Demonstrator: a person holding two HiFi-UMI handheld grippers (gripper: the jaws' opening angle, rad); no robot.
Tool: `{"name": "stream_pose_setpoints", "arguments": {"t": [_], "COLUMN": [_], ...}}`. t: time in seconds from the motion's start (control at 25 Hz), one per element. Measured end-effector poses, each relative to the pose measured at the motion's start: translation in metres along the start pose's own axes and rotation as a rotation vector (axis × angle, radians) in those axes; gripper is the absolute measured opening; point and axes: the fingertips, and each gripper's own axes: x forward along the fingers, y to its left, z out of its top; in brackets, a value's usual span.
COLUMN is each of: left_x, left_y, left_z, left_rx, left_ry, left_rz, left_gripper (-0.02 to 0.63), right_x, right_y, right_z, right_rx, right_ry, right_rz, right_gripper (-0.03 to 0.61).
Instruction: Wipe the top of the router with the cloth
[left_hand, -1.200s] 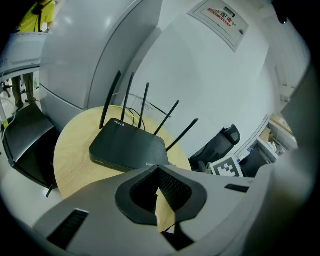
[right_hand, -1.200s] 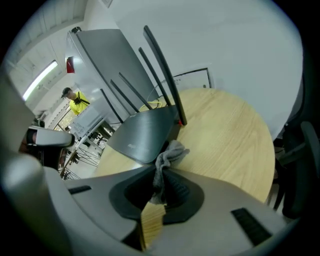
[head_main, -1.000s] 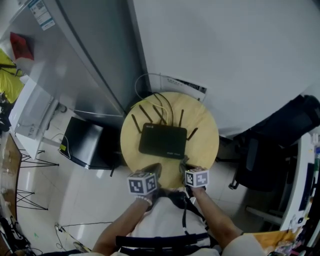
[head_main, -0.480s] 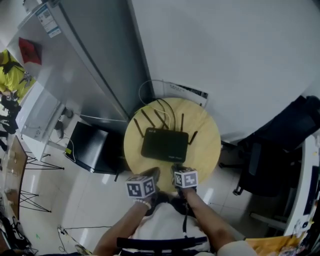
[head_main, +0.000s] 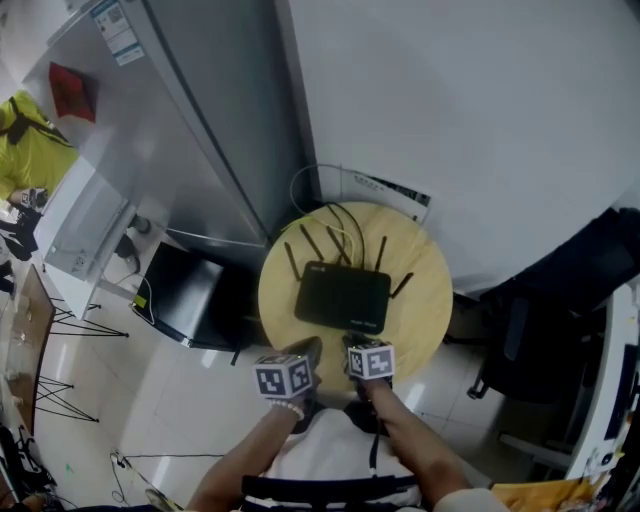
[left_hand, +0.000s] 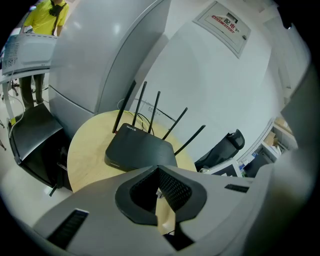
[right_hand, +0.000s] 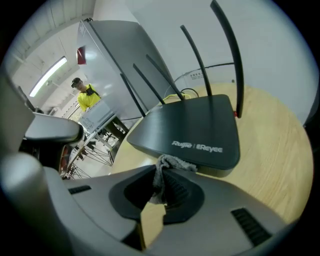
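A flat black router (head_main: 343, 297) with several upright antennas lies in the middle of a small round wooden table (head_main: 425, 320). My right gripper (right_hand: 161, 175) is shut on a grey cloth (right_hand: 167, 165), whose crumpled end sticks out just short of the router's (right_hand: 187, 132) near front edge. In the head view the right gripper (head_main: 358, 346) sits at the table's near rim, right of the left one. My left gripper (left_hand: 158, 181) is shut with nothing between its jaws, held before the near edge of the router (left_hand: 140, 150). The left gripper (head_main: 300, 350) hangs at the near-left rim.
Cables (head_main: 335, 215) run off the table's far side toward the white wall. A grey cabinet (head_main: 200, 120) stands far left, a black chair seat (head_main: 185, 290) left of the table, and a dark office chair (head_main: 545, 310) on the right. A person in yellow (head_main: 25, 150) stands far left.
The head view has shifted, so the table and router sit lower and further right in frame. Both grippers stay at the near rim, the right one having edged slightly left toward the router's front.
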Motion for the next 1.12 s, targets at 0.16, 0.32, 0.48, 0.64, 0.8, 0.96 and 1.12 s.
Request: {"name": "stream_pose_setpoints", "arguments": {"t": [0.16, 0.32, 0.48, 0.64, 0.8, 0.96, 1.12], "left_x": [-0.003, -0.008, -0.015, -0.021, -0.026, -0.033, -0.038], "left_y": [0.026, 0.052, 0.076, 0.099, 0.125, 0.142, 0.16], "left_z": [0.009, 0.016, 0.023, 0.032, 0.039, 0.051, 0.065], "left_rx": [0.017, 0.016, 0.011, 0.011, 0.014, 0.031, 0.038], "left_ry": [0.036, 0.058, 0.07, 0.073, 0.084, 0.094, 0.091], "left_rz": [-0.019, -0.041, -0.057, -0.069, -0.078, -0.098, -0.118], "left_gripper": [-0.002, -0.002, -0.002, -0.002, -0.002, -0.002, -0.002], "right_x": [0.021, 0.046, 0.069, 0.089, 0.108, 0.124, 0.134], "right_y": [0.026, 0.054, 0.08, 0.101, 0.118, 0.135, 0.153], "right_z": [0.007, 0.012, 0.018, 0.024, 0.035, 0.043, 0.056], "right_rx": [-0.003, 0.004, 0.008, 0.006, 0.014, 0.027, 0.084], "right_ry": [0.01, 0.023, 0.029, 0.033, 0.014, 0.003, -0.021], "right_rz": [-0.008, -0.009, -0.007, -0.011, -0.026, -0.039, -0.046], "right_gripper": [0.045, 0.046, 0.046, 0.046, 0.046, 0.046, 0.046]}}
